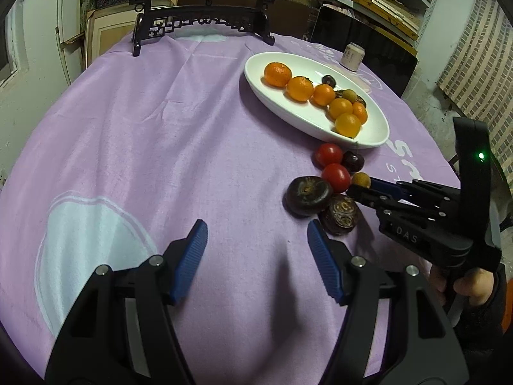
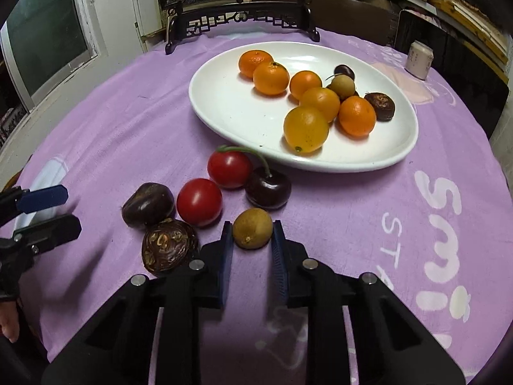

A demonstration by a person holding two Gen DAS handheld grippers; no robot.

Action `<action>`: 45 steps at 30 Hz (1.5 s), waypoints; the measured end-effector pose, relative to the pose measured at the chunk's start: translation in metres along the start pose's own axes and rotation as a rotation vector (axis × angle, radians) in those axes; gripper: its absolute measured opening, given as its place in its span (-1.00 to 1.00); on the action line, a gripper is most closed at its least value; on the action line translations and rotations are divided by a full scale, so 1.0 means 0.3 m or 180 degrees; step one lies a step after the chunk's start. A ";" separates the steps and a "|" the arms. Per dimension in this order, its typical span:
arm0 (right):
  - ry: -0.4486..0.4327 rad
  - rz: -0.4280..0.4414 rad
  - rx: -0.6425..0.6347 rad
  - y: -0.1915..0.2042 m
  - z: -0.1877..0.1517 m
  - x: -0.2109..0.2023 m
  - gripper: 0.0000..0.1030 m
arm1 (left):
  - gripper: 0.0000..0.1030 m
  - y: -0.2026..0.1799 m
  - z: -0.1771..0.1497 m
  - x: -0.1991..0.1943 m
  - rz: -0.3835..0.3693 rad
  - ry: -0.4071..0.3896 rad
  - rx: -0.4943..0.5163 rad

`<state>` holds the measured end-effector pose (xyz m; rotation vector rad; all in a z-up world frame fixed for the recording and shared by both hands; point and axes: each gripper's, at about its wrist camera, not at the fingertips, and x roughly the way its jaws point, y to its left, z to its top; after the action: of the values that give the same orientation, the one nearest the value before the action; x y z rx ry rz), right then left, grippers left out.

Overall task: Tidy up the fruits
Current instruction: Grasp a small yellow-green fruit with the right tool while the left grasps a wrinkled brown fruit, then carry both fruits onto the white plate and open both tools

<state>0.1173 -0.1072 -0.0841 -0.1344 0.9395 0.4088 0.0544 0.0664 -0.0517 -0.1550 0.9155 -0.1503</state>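
Observation:
A white oval plate holds several oranges, a longan and dark fruits. On the purple cloth in front of it lie two red tomatoes, a dark cherry, two dark water chestnuts and a brown longan. My right gripper has its blue pads on either side of the longan, touching or nearly touching it. My left gripper is open and empty above the cloth, left of the chestnuts.
A dark carved wooden stand with a round picture sits at the table's far edge. A small white jar stands behind the plate on the right. Shelves with boxes line the back wall.

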 end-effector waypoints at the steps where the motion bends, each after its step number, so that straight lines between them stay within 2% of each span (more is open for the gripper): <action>1: 0.0006 0.0001 0.0017 -0.003 -0.005 -0.006 -0.52 | 0.29 -0.008 0.001 -0.002 -0.0015 0.0001 0.0017; 6: -0.0016 0.0077 0.0202 -0.037 -0.036 -0.062 -0.52 | 0.29 -0.088 0.018 0.002 0.0017 -0.0023 0.0225; 12: -0.0006 0.0151 0.0368 -0.087 -0.088 -0.113 -0.52 | 0.29 -0.183 -0.003 0.065 -0.0063 0.0259 0.0405; 19: -0.0050 0.0233 0.0528 -0.143 -0.129 -0.146 -0.52 | 0.20 -0.214 -0.005 0.140 -0.0232 0.0479 0.0259; 21: -0.0050 0.0260 0.0556 -0.152 -0.137 -0.147 -0.52 | 0.17 -0.235 0.006 0.162 -0.0165 0.0414 0.0249; 24: -0.0049 0.0325 0.0589 -0.160 -0.146 -0.151 -0.52 | -0.08 -0.268 0.022 0.193 0.0050 0.0297 0.0320; 25: -0.0055 0.0344 0.0595 -0.161 -0.149 -0.155 -0.52 | -0.25 -0.274 0.025 0.196 0.0059 0.0285 0.0322; 34: -0.0180 0.0385 0.0625 -0.176 -0.149 -0.204 -0.52 | -0.25 -0.262 0.014 0.129 -0.0031 0.0274 0.0271; 42: -0.0269 0.0341 0.0598 -0.181 -0.112 -0.241 -0.52 | -0.25 -0.269 0.062 -0.004 -0.0188 0.0005 0.0325; 45: -0.0305 0.0290 0.0537 -0.183 -0.073 -0.251 -0.52 | -0.25 -0.274 0.110 -0.022 -0.0148 -0.0097 0.0387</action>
<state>0.0835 -0.1849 -0.0399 0.0815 0.8837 0.4146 0.0717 -0.0103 -0.0107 -0.0657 0.8704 -0.2458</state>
